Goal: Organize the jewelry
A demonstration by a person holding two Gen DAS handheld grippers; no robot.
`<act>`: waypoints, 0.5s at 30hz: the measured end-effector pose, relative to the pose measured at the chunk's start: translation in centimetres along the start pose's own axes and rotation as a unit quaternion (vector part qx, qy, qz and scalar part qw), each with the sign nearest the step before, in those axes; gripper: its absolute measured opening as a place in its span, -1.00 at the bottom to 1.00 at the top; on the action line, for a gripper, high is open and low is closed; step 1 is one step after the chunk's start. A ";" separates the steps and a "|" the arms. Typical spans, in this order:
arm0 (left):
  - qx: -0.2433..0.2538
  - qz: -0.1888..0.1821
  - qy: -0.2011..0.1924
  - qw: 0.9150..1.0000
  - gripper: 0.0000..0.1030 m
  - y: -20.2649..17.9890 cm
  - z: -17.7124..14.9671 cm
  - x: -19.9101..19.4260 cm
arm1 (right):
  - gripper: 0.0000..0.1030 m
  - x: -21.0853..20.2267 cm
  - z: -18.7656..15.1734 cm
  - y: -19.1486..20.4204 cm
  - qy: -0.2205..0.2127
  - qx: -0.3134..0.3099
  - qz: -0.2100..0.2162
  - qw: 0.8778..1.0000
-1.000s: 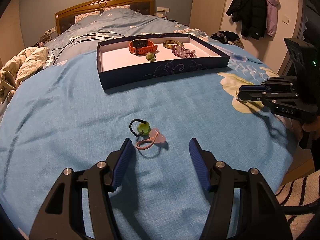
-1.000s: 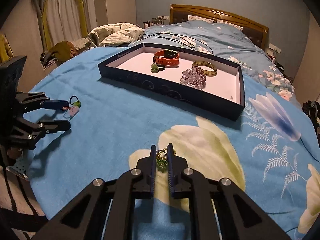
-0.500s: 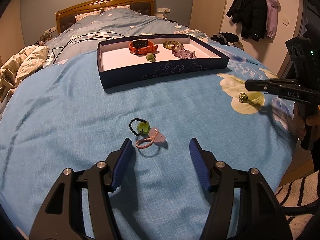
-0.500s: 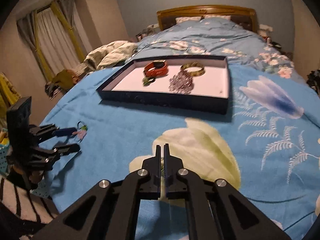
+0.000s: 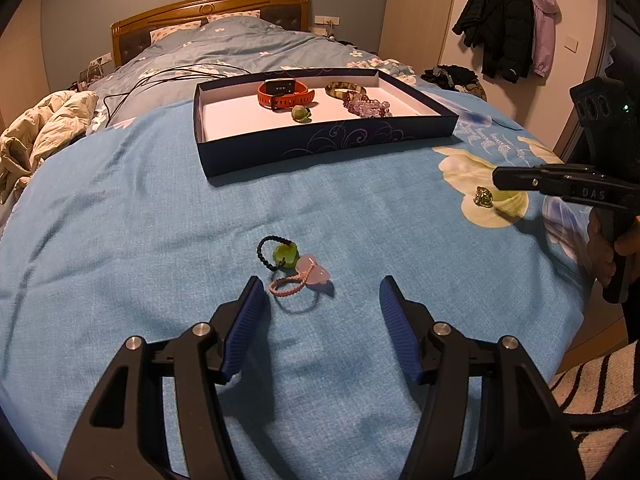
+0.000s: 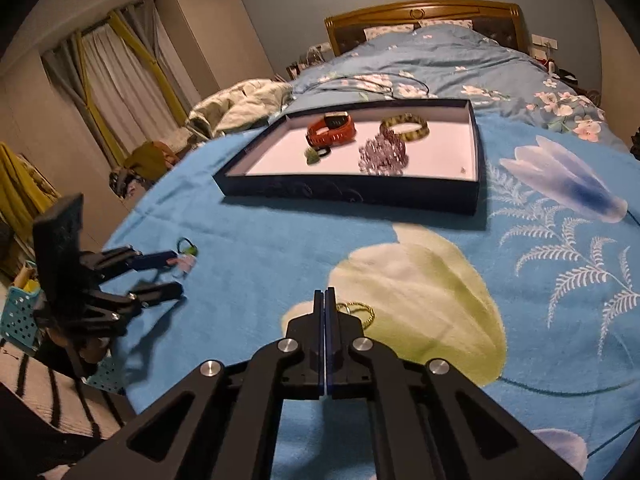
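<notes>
A dark blue tray (image 5: 332, 142) on the blue bedspread holds an orange watch (image 5: 285, 93), a mottled bangle (image 5: 345, 89), a purple bead bracelet (image 5: 366, 105) and a green pendant (image 5: 301, 113). A green charm on a black cord (image 5: 283, 254) and a pink charm on a pink cord (image 5: 308, 276) lie just ahead of my open left gripper (image 5: 320, 308). My right gripper (image 6: 325, 300) is shut with nothing between its pads. A gold ring with a green stone (image 5: 483, 196) lies on the bedspread just beside its tip, also in the right wrist view (image 6: 358, 312).
The tray (image 6: 352, 192) sits mid-bed, with black cables (image 5: 168, 76) behind it. A crumpled quilt (image 5: 44, 132) lies at the left. The wooden headboard (image 5: 212, 12) is far back. Coats (image 5: 508, 20) hang on the right wall. The bed edge is near the right gripper.
My right gripper closed fully and lifted; the gold ring slipped out and now lies on the bedspread. The left gripper has stayed still and open.
</notes>
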State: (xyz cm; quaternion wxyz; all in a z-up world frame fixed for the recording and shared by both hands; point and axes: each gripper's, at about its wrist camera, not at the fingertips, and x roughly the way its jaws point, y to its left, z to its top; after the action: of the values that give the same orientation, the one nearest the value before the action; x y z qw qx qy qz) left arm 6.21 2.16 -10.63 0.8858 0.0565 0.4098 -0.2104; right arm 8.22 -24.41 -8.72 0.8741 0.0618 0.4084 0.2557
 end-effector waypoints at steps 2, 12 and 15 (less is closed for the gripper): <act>0.000 0.000 0.000 1.000 0.16 0.0 0.0 0.0 | -0.88 0.2 0.0 -0.5 0.005 0.011 -0.010 1.000; -0.001 -0.001 -0.001 1.000 0.17 0.0 0.0 0.0 | -0.93 1.6 -0.4 -1.0 0.027 0.016 -0.012 0.999; -0.001 -0.002 -0.001 1.000 0.18 -0.1 0.0 -0.1 | -0.98 1.6 -0.4 -0.6 0.024 0.005 -0.020 0.999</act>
State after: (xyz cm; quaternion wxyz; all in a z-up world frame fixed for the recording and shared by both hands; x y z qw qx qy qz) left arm 6.13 2.14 -10.62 0.8859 0.0543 0.4093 -0.2117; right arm 8.97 -24.17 -10.27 0.8684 0.0516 0.4320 0.2379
